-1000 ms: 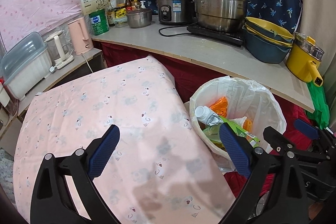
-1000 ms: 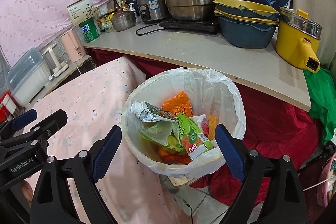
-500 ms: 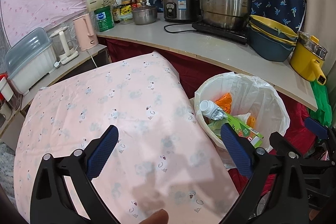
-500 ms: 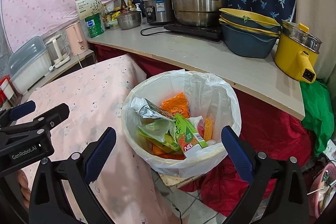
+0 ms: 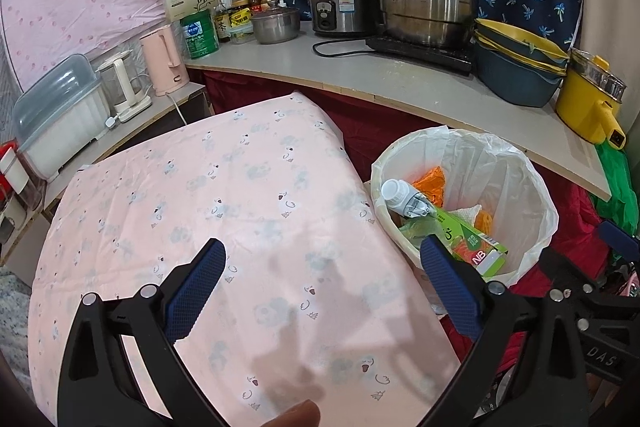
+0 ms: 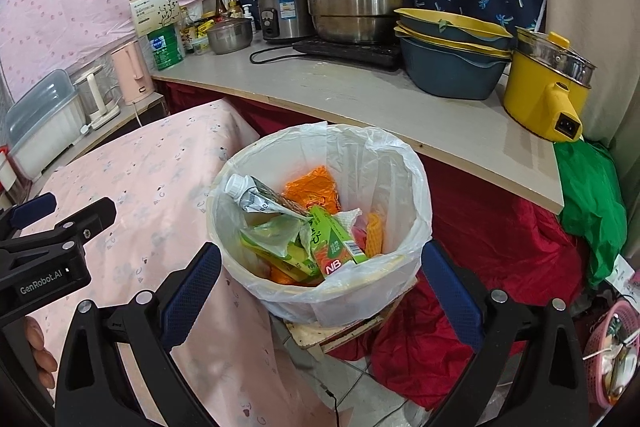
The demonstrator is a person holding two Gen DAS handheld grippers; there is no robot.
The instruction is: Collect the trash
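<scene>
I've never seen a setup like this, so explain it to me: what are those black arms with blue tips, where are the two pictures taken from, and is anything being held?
There is no robot. A person carries a hand-held gripper in each hand, and a camera on each looks forward along its two blue-padded fingers. One picture comes from the left hand-held gripper, over a table covered in pale pink patterned cloth. The other comes from the right hand-held gripper, above a round bin lined with a white plastic bag. In the bin lie a green juice carton, a crumpled white-capped pouch and orange wrappers. Both grippers stand wide open and hold nothing. Behind is a grey counter with pots and bowls.
</scene>
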